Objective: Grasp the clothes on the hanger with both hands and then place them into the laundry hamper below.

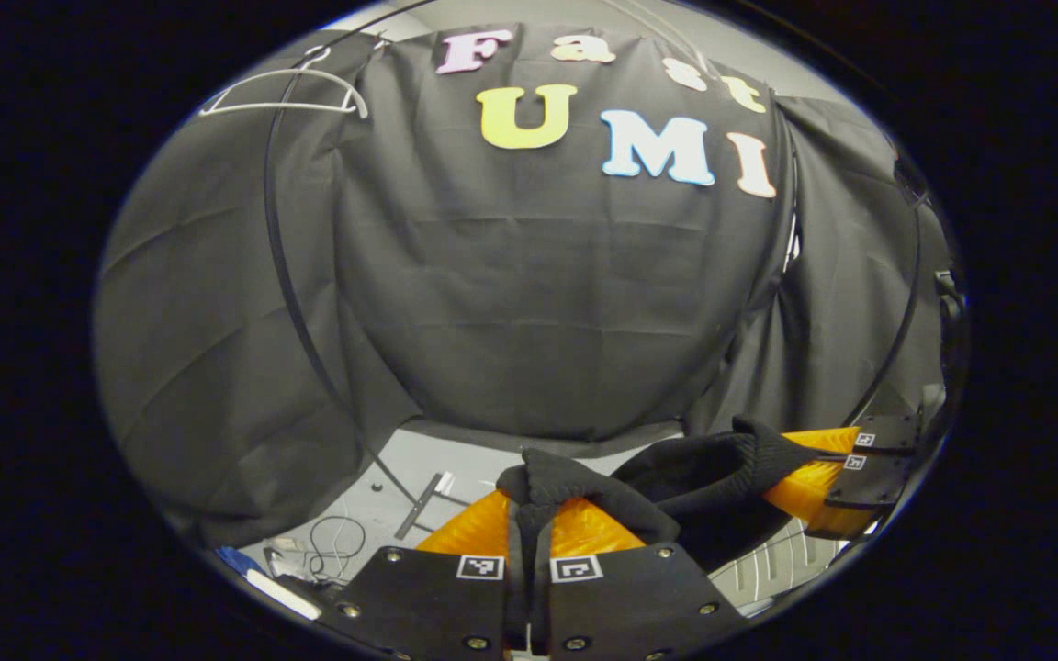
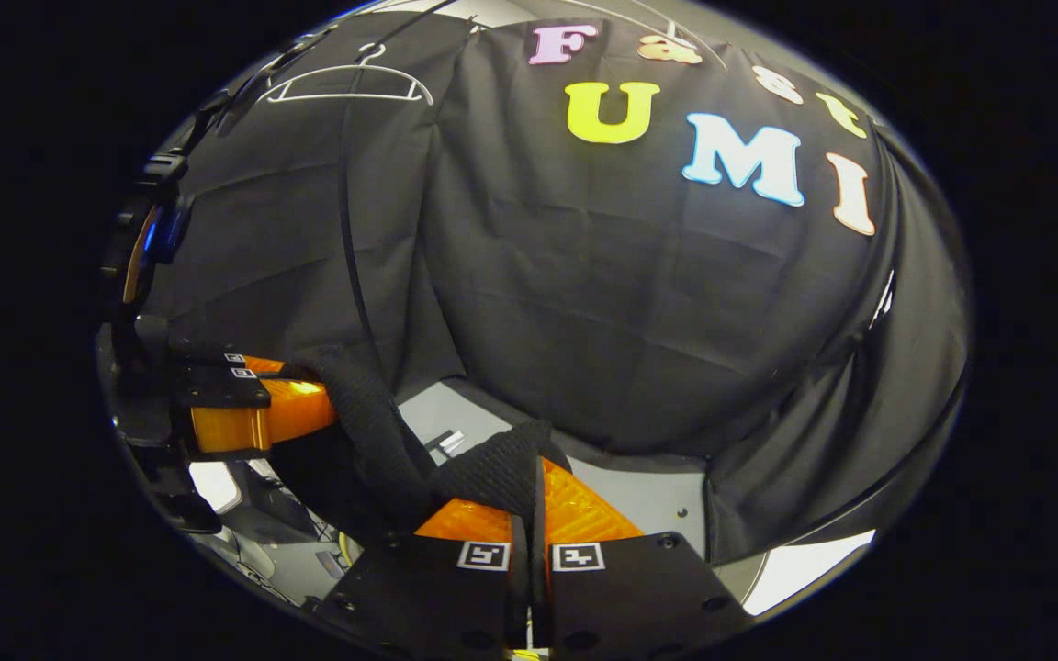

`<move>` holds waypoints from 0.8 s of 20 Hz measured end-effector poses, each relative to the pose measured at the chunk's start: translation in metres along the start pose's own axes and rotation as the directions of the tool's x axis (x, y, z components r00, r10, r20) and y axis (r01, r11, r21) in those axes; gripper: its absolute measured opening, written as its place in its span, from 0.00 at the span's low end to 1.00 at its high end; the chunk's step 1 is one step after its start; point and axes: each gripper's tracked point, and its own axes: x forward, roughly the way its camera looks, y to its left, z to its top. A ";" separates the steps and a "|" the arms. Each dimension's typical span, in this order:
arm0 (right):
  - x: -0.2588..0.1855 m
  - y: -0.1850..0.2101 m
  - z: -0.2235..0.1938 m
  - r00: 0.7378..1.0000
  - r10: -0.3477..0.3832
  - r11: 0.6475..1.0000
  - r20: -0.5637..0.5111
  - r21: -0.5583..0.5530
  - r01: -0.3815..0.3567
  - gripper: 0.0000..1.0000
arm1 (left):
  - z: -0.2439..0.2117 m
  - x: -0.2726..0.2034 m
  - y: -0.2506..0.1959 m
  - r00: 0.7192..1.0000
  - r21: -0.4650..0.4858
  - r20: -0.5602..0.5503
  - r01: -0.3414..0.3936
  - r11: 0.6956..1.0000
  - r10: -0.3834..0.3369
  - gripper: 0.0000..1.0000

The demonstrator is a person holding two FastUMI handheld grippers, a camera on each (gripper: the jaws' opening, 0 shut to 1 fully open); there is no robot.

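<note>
Booth wall [image 1: 529, 303]: black cloth hung behind the work area, with grey floor [image 1: 465, 459] visible below it.

Garment [image 1: 676, 482]: a black knitted piece, off the hanger and stretched between the two claws in mid-air, sagging slightly in the middle. In the right gripper view the same garment [image 2: 382, 431] runs from the far claw down to the near one.

Hanger [image 1: 286, 92]: white, bare, hanging high at upper left, well apart from the garment. Also seen in the right gripper view [image 2: 345, 83].

Left claw [image 1: 529, 528]: fingers nearly closed, a fold of the knit pinched between them. Right claw [image 2: 529, 509]: likewise drawn in tight on a fold.

Hamper: white ribbed object [image 1: 768, 560] at the lower right of the left gripper view may be it; cannot confirm.

Risks, as judged: each grip holds just a small fold near the edge, so pulling the claws apart while lowering could slip the knit free on one side. Hanging slack could catch the hamper rim and drape outside. Uneven release would leave the garment trailing.
</note>
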 end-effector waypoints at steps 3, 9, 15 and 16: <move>0.008 -0.002 -0.023 0.998 -0.002 1.000 -0.066 0.026 0.004 0.03 | -0.011 0.003 0.003 0.999 -0.006 -0.051 -0.020 1.000 0.020 0.03; 0.015 -0.001 -0.075 0.978 0.016 0.997 -0.207 0.078 0.000 0.03 | -0.048 0.007 0.029 0.988 -0.010 -0.139 -0.076 0.997 0.074 0.04; 0.018 0.008 -0.098 0.965 0.046 0.997 -0.260 0.077 -0.026 0.07 | -0.076 0.017 0.037 0.972 0.003 -0.220 -0.089 0.996 0.088 0.07; 0.015 0.012 -0.098 0.966 0.057 0.996 -0.253 0.080 -0.038 0.17 | -0.074 0.014 0.040 0.972 0.005 -0.215 -0.091 0.996 0.090 0.23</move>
